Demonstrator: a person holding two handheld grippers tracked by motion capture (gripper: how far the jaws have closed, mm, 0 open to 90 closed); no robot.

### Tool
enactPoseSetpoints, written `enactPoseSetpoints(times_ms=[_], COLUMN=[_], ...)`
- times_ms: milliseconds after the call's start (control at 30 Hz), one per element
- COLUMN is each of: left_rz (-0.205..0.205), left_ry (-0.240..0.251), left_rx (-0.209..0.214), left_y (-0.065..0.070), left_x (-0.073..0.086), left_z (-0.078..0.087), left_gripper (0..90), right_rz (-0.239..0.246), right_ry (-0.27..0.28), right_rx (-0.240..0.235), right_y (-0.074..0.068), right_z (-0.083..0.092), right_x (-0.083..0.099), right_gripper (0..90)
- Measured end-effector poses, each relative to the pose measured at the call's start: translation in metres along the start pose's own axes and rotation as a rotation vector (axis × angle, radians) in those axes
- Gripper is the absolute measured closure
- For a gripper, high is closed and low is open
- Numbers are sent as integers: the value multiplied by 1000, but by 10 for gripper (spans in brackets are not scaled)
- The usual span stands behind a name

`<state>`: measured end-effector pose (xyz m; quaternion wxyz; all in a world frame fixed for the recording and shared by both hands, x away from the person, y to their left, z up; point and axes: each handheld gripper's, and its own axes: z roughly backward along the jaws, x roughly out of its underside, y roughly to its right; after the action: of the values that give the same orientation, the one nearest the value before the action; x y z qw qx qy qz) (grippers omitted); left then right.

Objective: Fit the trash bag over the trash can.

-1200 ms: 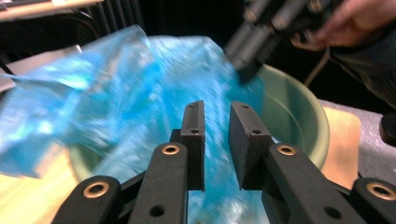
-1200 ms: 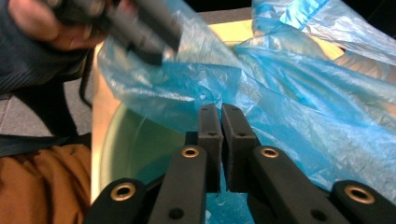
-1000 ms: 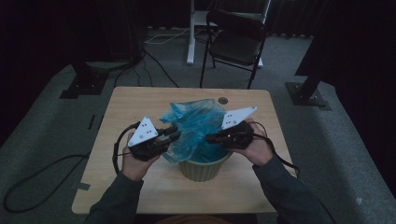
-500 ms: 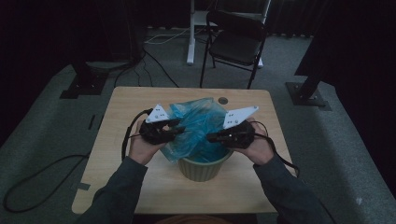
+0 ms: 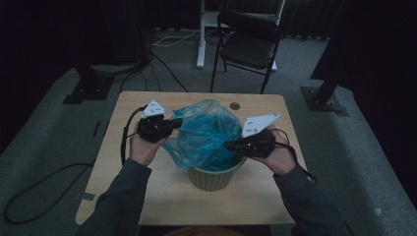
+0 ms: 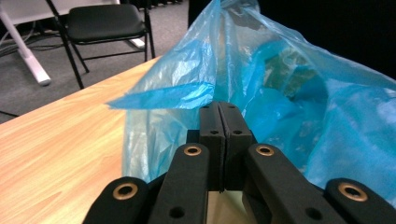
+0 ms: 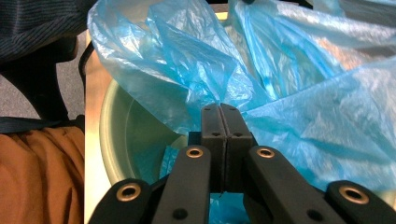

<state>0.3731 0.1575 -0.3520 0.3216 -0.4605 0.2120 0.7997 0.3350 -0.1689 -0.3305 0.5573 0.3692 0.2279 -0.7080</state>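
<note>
Blue plastic bag [image 5: 206,132] bunched over a green pot [image 5: 216,174] at table [image 5: 162,196] centre. Left gripper [image 5: 178,122] at the bag's 9 o'clock edge — jaws just snapped closed, pinching the film. Right gripper [image 5: 230,145] at 4 o'clock, over the pot rim — jaws pressed together on a fold of the bag.

1. The left gripper [image 5: 176,121] has moved away from the person, along the bag's [image 5: 209,132] left side toward its far edge.
2. Its jaws have just been closing and now pinch the bag's edge.
</note>
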Motion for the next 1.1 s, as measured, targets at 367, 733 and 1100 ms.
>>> enactPoseSetpoints(times_ms=[367,733,1100], left_rz=[43,80,106], left_ry=[16,19,25], left_rx=[-53,-96,-116], left_y=[-20,-35,-43], left_x=[1,1,7], left_z=[5,4,7], left_gripper=[896,896,896], right_rz=[-52,-124,-155], right_ry=[-17,2,-2], right_rx=[52,98,107], right_y=[11,25,30], right_z=[18,38,43], right_x=[24,49,59], right_gripper=[899,899,900])
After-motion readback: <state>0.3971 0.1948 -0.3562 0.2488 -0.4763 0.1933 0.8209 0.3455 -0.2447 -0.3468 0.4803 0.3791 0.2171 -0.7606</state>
